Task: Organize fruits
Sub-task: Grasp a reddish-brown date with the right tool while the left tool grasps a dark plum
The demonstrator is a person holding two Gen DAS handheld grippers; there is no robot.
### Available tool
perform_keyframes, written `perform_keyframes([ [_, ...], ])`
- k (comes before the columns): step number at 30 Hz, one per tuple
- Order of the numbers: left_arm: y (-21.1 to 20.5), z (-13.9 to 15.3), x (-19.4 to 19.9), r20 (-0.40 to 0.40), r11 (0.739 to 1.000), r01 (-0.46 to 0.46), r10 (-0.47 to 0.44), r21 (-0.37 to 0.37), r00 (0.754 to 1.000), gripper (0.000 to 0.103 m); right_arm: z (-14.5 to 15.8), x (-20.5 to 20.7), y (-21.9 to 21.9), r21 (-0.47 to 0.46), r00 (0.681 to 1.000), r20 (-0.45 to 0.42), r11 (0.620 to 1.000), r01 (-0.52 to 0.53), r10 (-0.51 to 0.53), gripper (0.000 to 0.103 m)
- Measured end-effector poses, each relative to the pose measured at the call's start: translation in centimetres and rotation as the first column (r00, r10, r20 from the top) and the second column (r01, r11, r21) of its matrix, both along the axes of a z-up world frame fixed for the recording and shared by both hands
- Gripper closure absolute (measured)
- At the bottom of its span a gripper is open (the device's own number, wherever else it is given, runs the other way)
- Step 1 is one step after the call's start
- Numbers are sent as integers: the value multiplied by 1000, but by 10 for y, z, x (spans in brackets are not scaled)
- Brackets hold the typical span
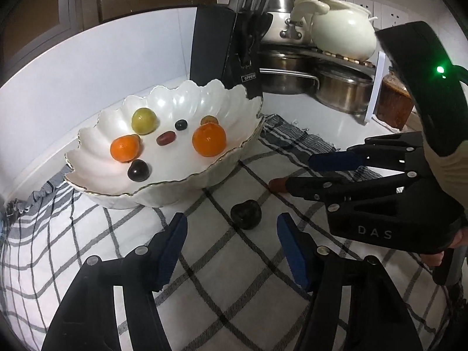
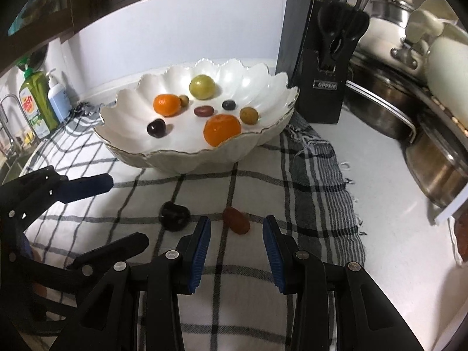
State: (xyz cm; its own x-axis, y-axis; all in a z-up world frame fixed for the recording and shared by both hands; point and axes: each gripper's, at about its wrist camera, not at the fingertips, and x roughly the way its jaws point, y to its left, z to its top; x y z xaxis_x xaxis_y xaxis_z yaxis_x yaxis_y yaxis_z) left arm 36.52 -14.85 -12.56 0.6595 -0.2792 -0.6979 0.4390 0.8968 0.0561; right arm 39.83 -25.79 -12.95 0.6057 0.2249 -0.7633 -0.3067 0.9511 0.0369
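Left hand-held gripper (image 1: 231,234): jaws parted and empty, hanging over the checked cloth (image 1: 87,234), dark plum-like fruit (image 1: 245,210) lying just ahead of the blue pads and between their lines, not touched. Right hand-held gripper (image 2: 236,235): jaws parted at a narrower gap, nothing held, oblong reddish fruit (image 2: 236,220) resting on the cloth right at the fingertips, apart from both pads.

Loose fruit: two pieces on the cloth, near each other, in front of the bowl and clear of it.

Scalloped white bowl (image 2: 263,137): standing on the far part of the cloth, gilt rim. Contents, seven or eight pieces: larger orange citrus (image 2: 222,129) near the front wall; smaller orange citrus (image 2: 167,104) to the left; green round fruit (image 2: 201,86) at the back; brownish-green fruit (image 2: 249,115) to the right; small dark berry (image 2: 228,105); reddish oblong fruit (image 2: 204,111) at centre; dark round fruit (image 2: 156,127) front left; one small brownish piece (image 2: 184,100) tucked behind the smaller citrus, possibly touching it, hard to tell.

Surface (image 2: 380,204): white, cloth covering the left and middle.

Background: black knife block (image 2: 318,67) just right of the bowl; steel pots (image 2: 380,108) and cream lidded pot (image 1: 342,29) on a corner rack; green dish-soap bottle (image 2: 36,102) and blue pump bottle (image 2: 58,99) at far left beside a sink.
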Motion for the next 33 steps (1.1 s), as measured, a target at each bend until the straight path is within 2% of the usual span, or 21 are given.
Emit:
perform_keyframes([
  [5, -4, -4, 7, -4, 1000, 9, -9, 3, 1000, 42, -11, 12, -1, 8, 999, -40, 1000, -18, 19, 65],
  [16, -13, -18, 22, -50, 1000, 32, -32, -2, 998, 45, -19, 27, 4, -12, 996, -58, 998, -65, 64, 66],
  [19, -15, -19, 24, -59, 999, 37, -37, -7, 998, 48, -22, 30, 4, -14, 996, -65, 998, -69, 68, 71],
  [23, -17, -21, 28, -70, 999, 42, -43, -10, 997, 54, -24, 33, 2, -4, 996, -71, 998, -63, 62, 72],
  [29, -18, -27, 33, -106, 998, 50, -53, -26, 993, 74, -27, 32, 4, 9, 995, -74, 998, -65, 65, 80],
  [33, -17, -26, 33, -106, 998, 50, -53, -34, 993, 74, -26, 29, 5, 11, 996, -63, 998, -63, 64, 83],
])
